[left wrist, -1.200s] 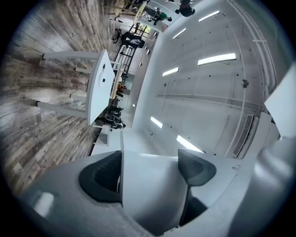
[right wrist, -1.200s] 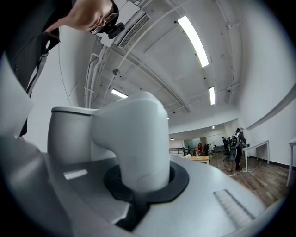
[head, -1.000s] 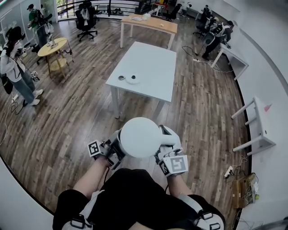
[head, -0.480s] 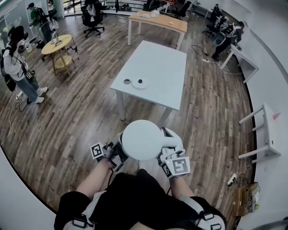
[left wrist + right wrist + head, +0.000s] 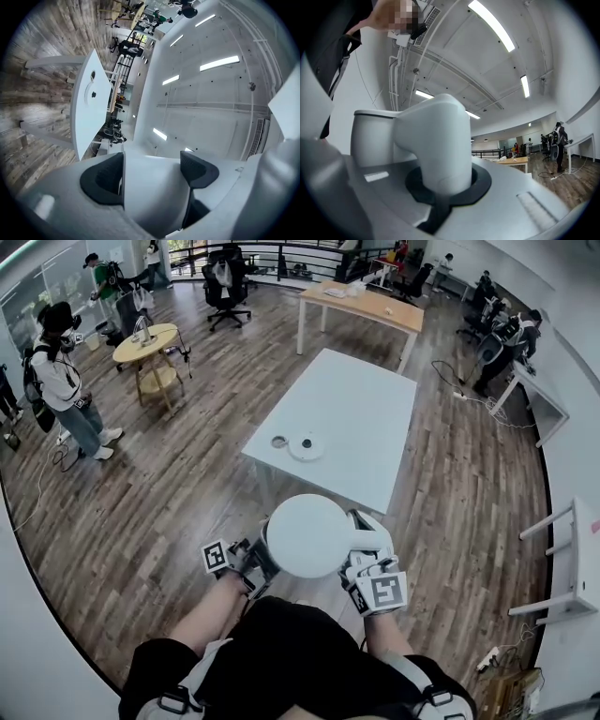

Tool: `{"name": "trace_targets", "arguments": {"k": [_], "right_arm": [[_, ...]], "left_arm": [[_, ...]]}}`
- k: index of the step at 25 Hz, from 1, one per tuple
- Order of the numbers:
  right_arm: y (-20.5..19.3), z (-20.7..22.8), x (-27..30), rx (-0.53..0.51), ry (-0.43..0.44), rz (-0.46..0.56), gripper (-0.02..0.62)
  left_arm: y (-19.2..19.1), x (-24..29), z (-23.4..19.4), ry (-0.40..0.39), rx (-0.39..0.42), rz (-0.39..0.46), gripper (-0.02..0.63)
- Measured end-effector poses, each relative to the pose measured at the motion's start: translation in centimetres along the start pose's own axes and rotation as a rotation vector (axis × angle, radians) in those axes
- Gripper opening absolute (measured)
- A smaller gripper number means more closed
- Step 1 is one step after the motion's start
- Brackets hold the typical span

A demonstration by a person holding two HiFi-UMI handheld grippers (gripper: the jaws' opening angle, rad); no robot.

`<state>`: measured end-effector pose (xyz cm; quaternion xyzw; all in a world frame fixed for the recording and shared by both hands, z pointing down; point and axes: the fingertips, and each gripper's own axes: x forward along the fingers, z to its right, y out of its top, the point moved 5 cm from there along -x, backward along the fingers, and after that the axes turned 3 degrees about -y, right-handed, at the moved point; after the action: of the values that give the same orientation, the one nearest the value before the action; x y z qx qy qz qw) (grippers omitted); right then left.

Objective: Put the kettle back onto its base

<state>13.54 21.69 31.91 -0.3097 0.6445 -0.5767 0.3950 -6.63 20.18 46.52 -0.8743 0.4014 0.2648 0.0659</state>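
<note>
A white kettle [image 5: 309, 535] hangs in front of my body, lid side up in the head view. My left gripper [image 5: 261, 554] is shut on its body, and in the left gripper view the black pads [image 5: 103, 180] press both sides of the white shell [image 5: 154, 187]. My right gripper [image 5: 361, 549] is shut on the kettle's handle [image 5: 436, 136], which fills the dark jaw pocket [image 5: 447, 183]. The round white base [image 5: 306, 447] lies near the front left corner of the white table [image 5: 366, 409], just ahead of the kettle. The same base [image 5: 92, 93] shows in the left gripper view.
A small ring-shaped object [image 5: 278, 442] lies beside the base. Behind the white table stands a wooden table [image 5: 361, 304]. At the left are a round yellow table [image 5: 145, 343] and a standing person [image 5: 66, 381]. A white bench [image 5: 572, 559] stands at the right wall.
The white table and its base have come nearer and lower in the head view as I carry the kettle toward them. Both grippers keep the same hold.
</note>
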Motion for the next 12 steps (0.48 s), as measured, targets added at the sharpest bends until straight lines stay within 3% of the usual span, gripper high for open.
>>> {"name": "trace_targets", "arguments": {"k": [12], "right_arm": [[-1.2, 5.9, 3.7, 0.005, 0.009, -0.019, 0.005]], "left_arm": [[1.6, 5.0, -4.0, 0.015, -0.014, 0.020, 0.388]]}}
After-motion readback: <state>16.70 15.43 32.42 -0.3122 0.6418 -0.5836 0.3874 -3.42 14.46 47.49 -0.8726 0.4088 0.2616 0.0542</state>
